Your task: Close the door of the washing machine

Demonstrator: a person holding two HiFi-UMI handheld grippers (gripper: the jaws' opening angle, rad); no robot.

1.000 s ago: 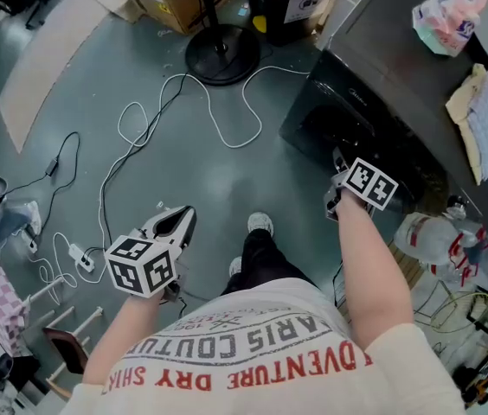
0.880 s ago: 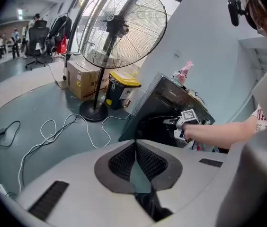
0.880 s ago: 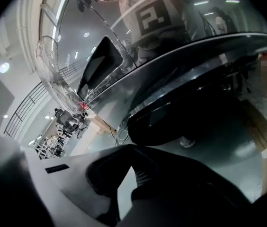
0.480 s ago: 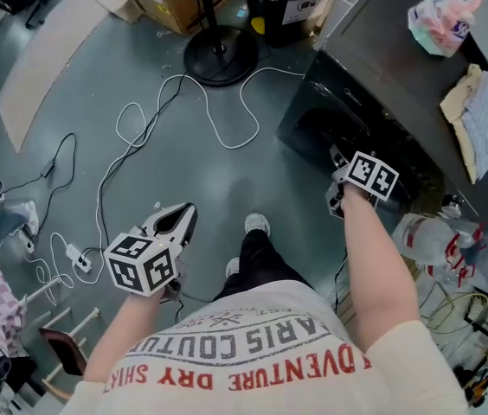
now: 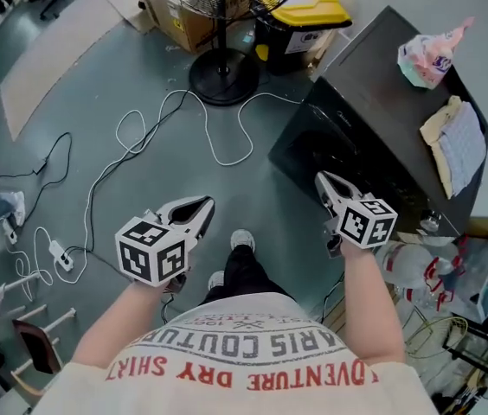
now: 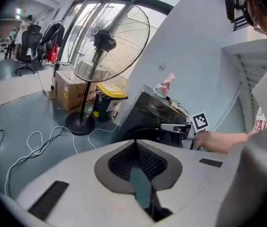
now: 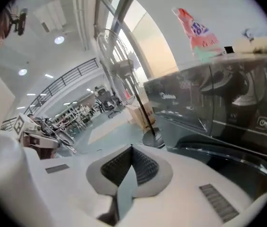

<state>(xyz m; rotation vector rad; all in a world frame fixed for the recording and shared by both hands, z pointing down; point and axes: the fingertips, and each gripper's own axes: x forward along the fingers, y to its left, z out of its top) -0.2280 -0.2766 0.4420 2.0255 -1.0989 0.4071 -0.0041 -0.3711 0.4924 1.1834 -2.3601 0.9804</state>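
Door (image 5: 330, 158) of the washing machine (image 5: 387, 76) looks stiff, hinged, best nudged at its rim; left gripper (image 5: 207, 203) and right gripper (image 5: 322, 180) are closed, empty.

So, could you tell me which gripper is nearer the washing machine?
The right gripper, its jaws together just before the washing machine's dark front; the left gripper hangs over the floor, farther away.
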